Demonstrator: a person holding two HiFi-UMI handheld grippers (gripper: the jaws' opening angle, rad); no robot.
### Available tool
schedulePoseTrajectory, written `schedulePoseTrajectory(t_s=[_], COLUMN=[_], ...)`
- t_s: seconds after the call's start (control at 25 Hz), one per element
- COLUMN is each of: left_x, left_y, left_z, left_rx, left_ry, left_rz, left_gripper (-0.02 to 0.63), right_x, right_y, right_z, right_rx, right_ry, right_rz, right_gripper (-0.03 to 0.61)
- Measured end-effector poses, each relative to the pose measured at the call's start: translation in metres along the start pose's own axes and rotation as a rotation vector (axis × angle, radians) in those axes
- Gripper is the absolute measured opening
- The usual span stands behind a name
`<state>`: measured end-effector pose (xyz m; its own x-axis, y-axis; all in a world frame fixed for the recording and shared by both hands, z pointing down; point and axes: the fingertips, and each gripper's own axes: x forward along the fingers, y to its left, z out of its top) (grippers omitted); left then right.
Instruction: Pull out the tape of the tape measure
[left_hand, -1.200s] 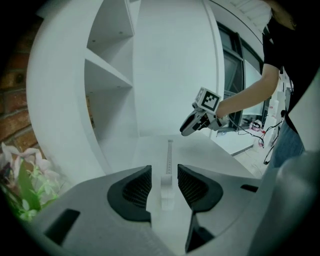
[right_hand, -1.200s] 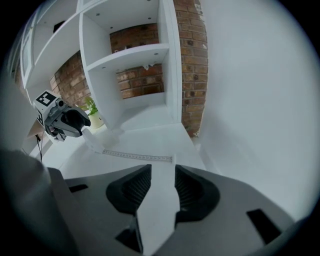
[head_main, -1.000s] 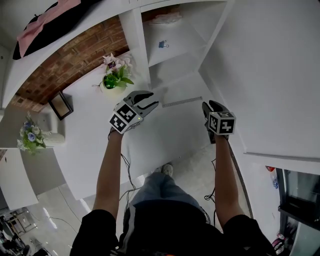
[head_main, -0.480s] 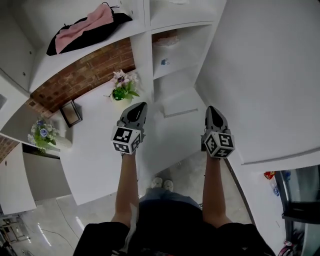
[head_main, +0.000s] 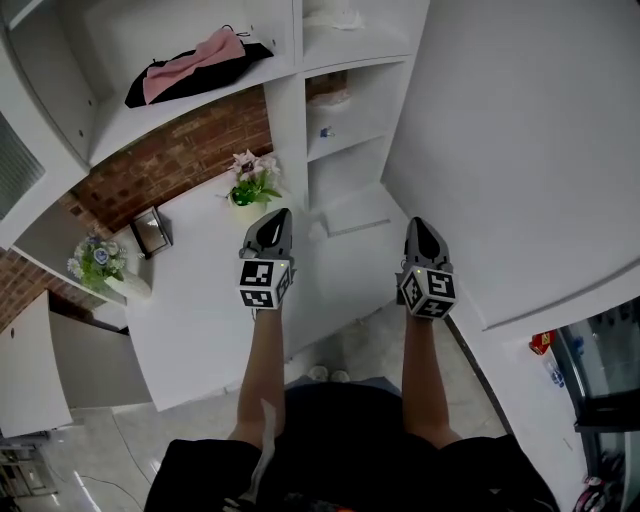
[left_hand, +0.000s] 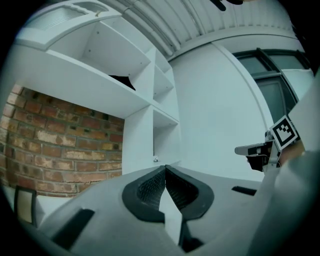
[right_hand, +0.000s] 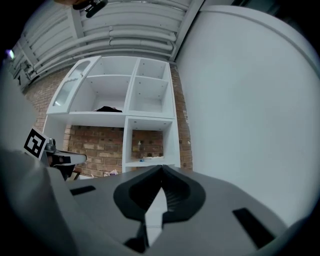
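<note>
No tape measure shows in any view. My left gripper (head_main: 272, 222) is held out level above the white table (head_main: 190, 310), its jaws shut tip to tip with nothing between them (left_hand: 164, 169). My right gripper (head_main: 420, 228) points the same way beside it, over the table's right edge, also shut and empty (right_hand: 161, 169). Each gripper view catches the other gripper at its side: the right gripper (left_hand: 262, 150) in the left one, the left gripper (right_hand: 57, 156) in the right one. Both arms reach straight forward.
A white shelf unit (head_main: 345, 110) stands ahead against a brick wall (head_main: 170, 150); a small blue item (head_main: 325, 132) lies in one cubby. A flower pot (head_main: 252, 186), a picture frame (head_main: 152, 232) and another bouquet (head_main: 100, 260) are on the table. Pink and black cloth (head_main: 195, 60) lies on an upper shelf.
Both grippers have risen and swung from pointing down at the table to pointing level at the shelves. The left jaws, spread a second ago, are now shut.
</note>
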<state>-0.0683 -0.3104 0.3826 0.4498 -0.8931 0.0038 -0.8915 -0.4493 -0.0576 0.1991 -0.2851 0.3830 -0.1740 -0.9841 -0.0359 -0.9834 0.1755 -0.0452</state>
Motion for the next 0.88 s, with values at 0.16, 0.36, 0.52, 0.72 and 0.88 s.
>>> schedulePoseTrajectory(t_s=[0.16,0.36,0.52,0.72,0.88], left_x=[-0.004,-0.008,-0.007,-0.008,-0.008], left_y=[-0.005,-0.008,-0.008,-0.015,-0.018], left_z=[0.006,0.006,0.003,0.001,-0.001], left_rx=[0.007,0.011,0.001,-0.007,-0.007], left_ry=[-0.005,-0.001,0.005,0.012,0.02], left_rz=[-0.01,-0.017,-0.025,-0.035,-0.041], left_gripper=[0.009,0.009,0.009,0.009,0.009], right_x=[-0.007,-0.012,-0.012,-0.018,-0.021], right_y=[0.008,0.013,0.015,0.012,0.011], right_z=[0.0,0.004,0.001,0.002,0.0], right_rx=[-0.009,-0.006,-0.007,-0.013,-0.009], right_ry=[0.009,-0.004,0.007,0.007,0.012], right_rz=[0.006,0.022,0.027,0.011,0.004], right_gripper=[-0.003,-0.003,-0.003,-0.003,-0.003])
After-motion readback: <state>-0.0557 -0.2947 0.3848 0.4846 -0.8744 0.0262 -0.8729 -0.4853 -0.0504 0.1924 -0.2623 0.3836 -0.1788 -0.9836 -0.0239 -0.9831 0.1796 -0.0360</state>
